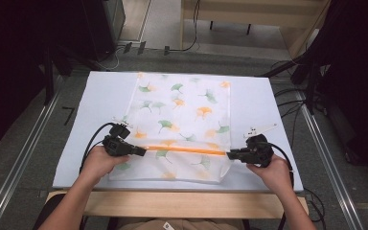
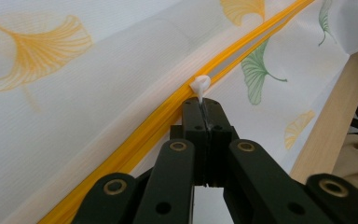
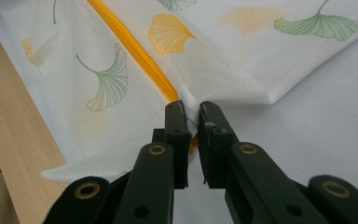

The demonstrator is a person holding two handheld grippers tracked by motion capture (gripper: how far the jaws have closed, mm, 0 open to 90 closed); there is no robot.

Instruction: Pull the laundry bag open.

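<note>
i have a white mesh laundry bag [image 1: 182, 127] printed with green and orange ginkgo leaves lying flat on the pale sheet [image 1: 100, 96] that covers the bench, its near edge close to the wooden rim [image 1: 172, 201] in front of me. an orange zipper [image 1: 182, 147] runs left to right across the bag's near part.

my left tool [image 1: 143, 151] sits at the left end of that zipper with its jaws pressed together on the small white zipper pull [image 2: 200, 85]; in the left gripper view the tab stands up out of the closed tips. my right tool [image 1: 230, 154] is at the right end, jaws drawn narrow and pinching the fabric where the zipper ends [image 3: 186, 105]; the mesh puckers and lifts into a fold around the tips.

this bag looks very light, thin and floppy, so i judge it will drag and bunch rather than hold its shape. the mesh is probably slick enough to slip out of a loose pinch, and it could snag or stretch if i tug hard. the pull tab is tiny and stiff, the one firm point to take hold of. the sensible way, i think, is to keep the right end anchored and taut while the left draws the pull straight along the zipper line, staying low so the fabric does not ride up.
</note>
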